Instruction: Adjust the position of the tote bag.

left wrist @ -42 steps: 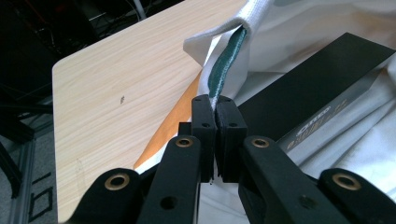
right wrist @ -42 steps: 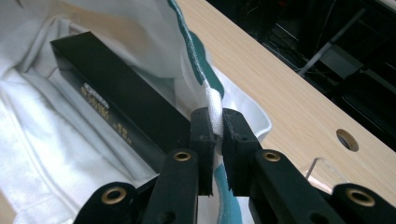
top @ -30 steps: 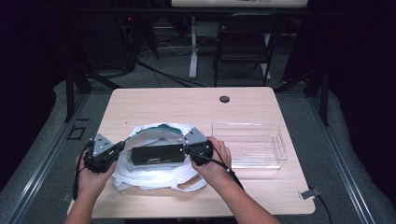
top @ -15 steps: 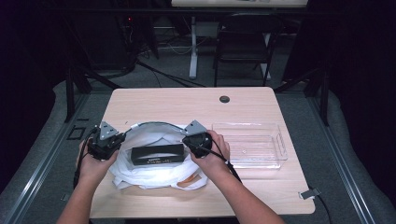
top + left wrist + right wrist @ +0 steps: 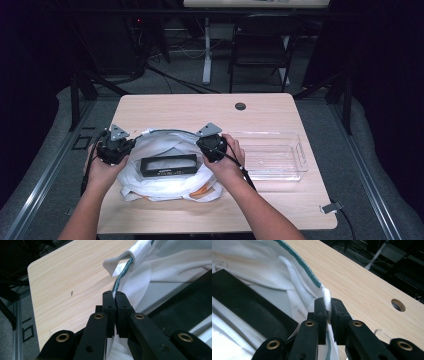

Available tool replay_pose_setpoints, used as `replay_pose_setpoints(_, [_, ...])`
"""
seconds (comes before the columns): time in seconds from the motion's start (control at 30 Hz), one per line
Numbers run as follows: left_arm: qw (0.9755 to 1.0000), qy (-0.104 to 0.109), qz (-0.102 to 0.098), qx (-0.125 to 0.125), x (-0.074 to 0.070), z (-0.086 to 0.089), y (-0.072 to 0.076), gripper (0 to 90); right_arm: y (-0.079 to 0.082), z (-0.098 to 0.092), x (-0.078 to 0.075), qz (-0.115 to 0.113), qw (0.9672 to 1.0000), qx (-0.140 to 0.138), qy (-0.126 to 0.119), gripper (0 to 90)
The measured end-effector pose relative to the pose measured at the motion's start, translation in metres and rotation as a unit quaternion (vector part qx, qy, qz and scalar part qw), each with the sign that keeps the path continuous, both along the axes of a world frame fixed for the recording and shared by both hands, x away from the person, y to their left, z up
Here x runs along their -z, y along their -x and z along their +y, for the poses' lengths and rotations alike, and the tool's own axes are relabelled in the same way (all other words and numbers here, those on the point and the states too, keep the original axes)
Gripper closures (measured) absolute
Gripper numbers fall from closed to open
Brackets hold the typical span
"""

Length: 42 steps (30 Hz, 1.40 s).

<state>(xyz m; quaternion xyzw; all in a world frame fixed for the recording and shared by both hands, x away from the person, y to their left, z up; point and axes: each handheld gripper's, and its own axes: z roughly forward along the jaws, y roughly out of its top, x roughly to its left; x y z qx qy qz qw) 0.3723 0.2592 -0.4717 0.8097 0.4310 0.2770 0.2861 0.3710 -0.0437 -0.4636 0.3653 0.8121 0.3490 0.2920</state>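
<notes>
grippers moved apart, bag mouth wider | left gripper [image 5: 115,296] and right gripper [image 5: 328,302] clamp white bag [image 5: 165,187] rim (black box [image 5: 168,164] inside)

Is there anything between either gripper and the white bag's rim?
Nothing visible. The left gripper is shut on the white bag at its green-edged rim, and the right gripper is shut on the rim opposite. The black box lies between them.
</notes>
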Motion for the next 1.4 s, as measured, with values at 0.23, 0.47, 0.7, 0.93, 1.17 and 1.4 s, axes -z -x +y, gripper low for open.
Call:
replay_pose_setpoints(0.23, [1.0, 0.004, 0.008, -0.005, -0.001, 0.002, -0.006, 88.0, -0.006, 0.001, 0.001, 0.0, 1.0, 0.001, 0.01, 83.8])
replay_pose_setpoints(0.47, [0.9998, 0.007, 0.016, -0.009, 0.001, 0.002, -0.012, 88.0, -0.01, 0.002, 0.003, 0.0, 0.9999, 0.005, 0.013, 83.9])
replay_pose_setpoints(0.7, [0.9997, 0.007, 0.02, -0.01, 0.002, 0.0, -0.017, 88.0, -0.015, 0.003, 0.005, 0.003, 0.9998, 0.011, 0.015, 83.9])
replay_pose_setpoints(0.93, [0.9995, 0.007, 0.028, -0.013, 0.005, -0.001, -0.023, 88.0, -0.021, 0.003, 0.007, 0.008, 0.9997, 0.016, 0.017, 83.9])
replay_pose_setpoints(1.17, [0.9993, 0.008, 0.034, -0.015, 0.008, -0.003, -0.028, 88.0, -0.026, 0.004, 0.011, 0.011, 0.9995, 0.021, 0.021, 83.9])
replay_pose_setpoints(1.4, [0.9992, 0.005, 0.037, -0.018, 0.012, -0.004, -0.032, 88.0, -0.031, 0.005, 0.013, 0.013, 0.9994, 0.026, 0.021, 83.9])
